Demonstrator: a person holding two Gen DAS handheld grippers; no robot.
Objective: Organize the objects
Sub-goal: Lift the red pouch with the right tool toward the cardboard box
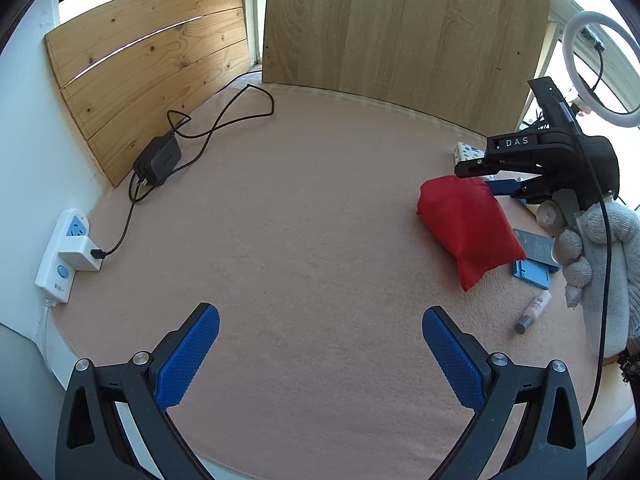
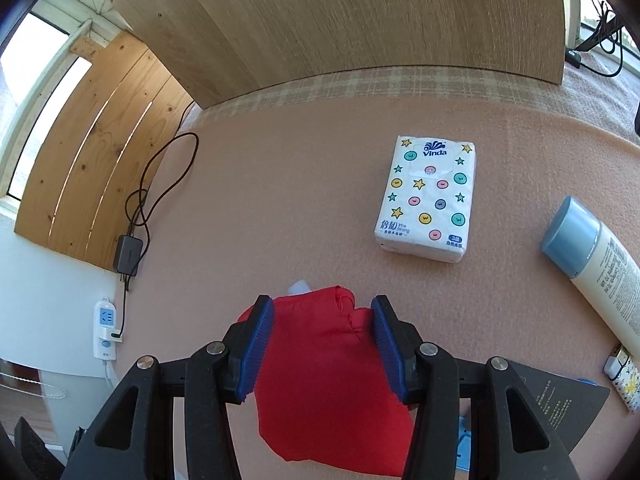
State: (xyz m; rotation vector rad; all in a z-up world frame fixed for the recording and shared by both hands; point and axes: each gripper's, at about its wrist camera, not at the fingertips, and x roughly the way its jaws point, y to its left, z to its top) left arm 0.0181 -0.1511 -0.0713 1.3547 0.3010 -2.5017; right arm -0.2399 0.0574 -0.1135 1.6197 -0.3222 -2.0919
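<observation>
A red fabric pouch [image 1: 468, 224] lies on the pink table cover [image 1: 300, 220] at the right. My right gripper [image 1: 476, 178], held by a gloved hand [image 1: 592, 240], sits at the pouch's far end. In the right wrist view its blue pads press both sides of the pouch [image 2: 328, 360], so the right gripper [image 2: 322, 308] is shut on it. My left gripper [image 1: 320, 314] hangs wide open over bare cover near the front, holding nothing. A white Vinda tissue pack [image 2: 428, 200] lies beyond the pouch.
A blue-capped lotion tube [image 2: 600, 260], a dark card [image 1: 536, 244], a blue flat item [image 1: 534, 270] and a small pink tube [image 1: 534, 312] lie right of the pouch. A power strip [image 1: 64, 256], adapter [image 1: 158, 158] and cable sit left. Wooden boards [image 1: 400, 32] stand behind.
</observation>
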